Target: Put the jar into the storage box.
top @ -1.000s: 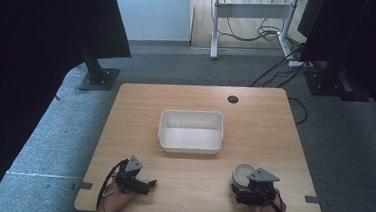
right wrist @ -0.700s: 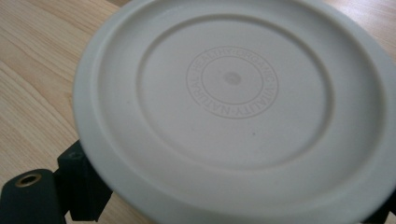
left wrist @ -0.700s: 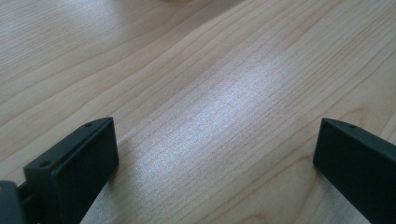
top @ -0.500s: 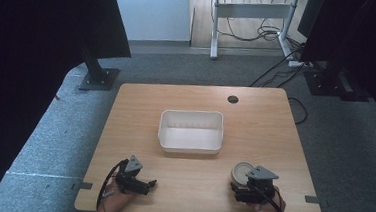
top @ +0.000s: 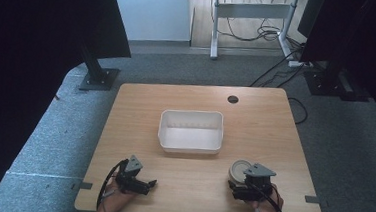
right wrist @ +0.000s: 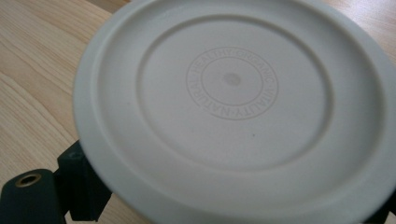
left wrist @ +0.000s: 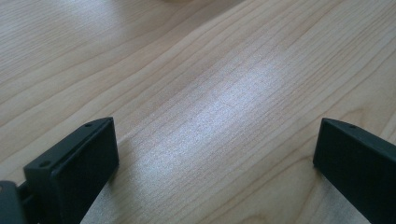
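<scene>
The right gripper [top: 237, 182] clasps a round white lid [right wrist: 233, 112] between its jaws, at the table's [top: 255, 120] near edge; the lid lies flat, embossed face up, and being round has no long axis. The left gripper [left wrist: 215, 154] rests with jaws spread wide over bare wood. Ahead of both grippers, between them, sits an empty white rectangular bin [top: 190, 131], long side running crosswise. Grey carpet [top: 64, 127], dark stands and cables [top: 276, 29] surround the table.
</scene>
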A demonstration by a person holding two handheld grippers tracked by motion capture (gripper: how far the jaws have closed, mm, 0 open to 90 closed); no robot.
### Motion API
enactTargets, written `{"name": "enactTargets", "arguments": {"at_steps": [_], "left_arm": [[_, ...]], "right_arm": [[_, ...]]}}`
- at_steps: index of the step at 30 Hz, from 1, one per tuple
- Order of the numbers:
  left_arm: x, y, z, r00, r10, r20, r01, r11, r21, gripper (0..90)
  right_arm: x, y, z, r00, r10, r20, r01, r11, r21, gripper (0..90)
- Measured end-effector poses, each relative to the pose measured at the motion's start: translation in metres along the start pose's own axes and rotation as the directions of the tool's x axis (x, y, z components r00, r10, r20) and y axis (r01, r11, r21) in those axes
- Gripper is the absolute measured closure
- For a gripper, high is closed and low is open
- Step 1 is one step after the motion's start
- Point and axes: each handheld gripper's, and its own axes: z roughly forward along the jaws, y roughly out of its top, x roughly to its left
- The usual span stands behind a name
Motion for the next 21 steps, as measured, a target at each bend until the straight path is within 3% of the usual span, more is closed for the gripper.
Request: {"name": "enactTargets", "arguments": {"at_steps": [11, 21], "left_arm": [[0.0, 0.0, 0.0, 1.0, 0.0, 0.0, 0.0, 1.0, 0.0, 0.0], [0.0, 0.0001, 0.0001, 1.0, 0.0, 0.0, 0.0, 1.0, 0.0, 0.0]], "right_arm": [[-0.0066, 0.0013, 0.0073, 0.9985, 0.054, -0.007, -0.054, 0.999, 0.008, 9.2], [-0.0047, 0.0026, 0.0058, 0.9991, 0.044, -0.001, -0.044, 0.999, -0.007, 9.2]]}}
